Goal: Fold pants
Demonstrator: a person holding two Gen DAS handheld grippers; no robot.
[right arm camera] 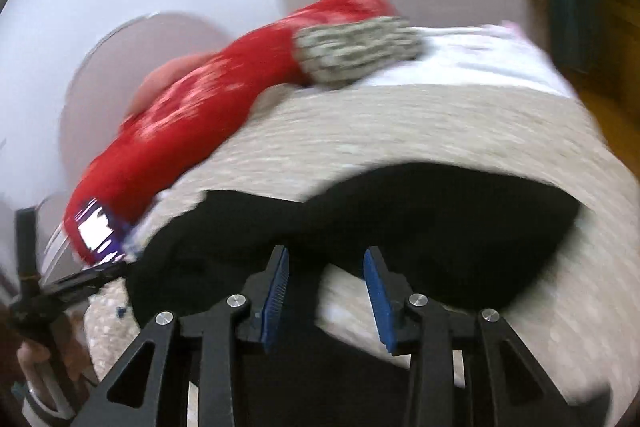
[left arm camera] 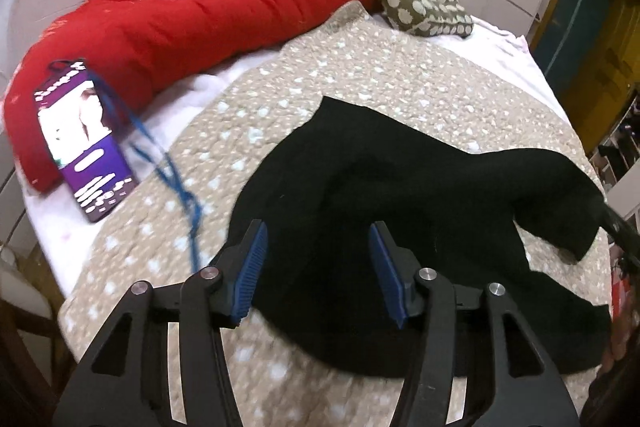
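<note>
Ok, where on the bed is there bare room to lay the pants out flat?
Most free: the quilt between the black pants and the spotted cushion. A smaller bare patch lies on the near quilt left of the pants. Crowded: the left side, with the phone, blue cord and red bolster.

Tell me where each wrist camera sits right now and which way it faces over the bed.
Left wrist: on the left gripper, angled down at the crumpled black pants on the beige dotted quilt; its open blue-padded fingers show.
Right wrist: on the right gripper, blurred, looking across the pants; its open fingers show, plus the left gripper at the left edge.
Shared: pants, quilt, long red bolster, green dotted cushion, purple-screened phone.
</note>
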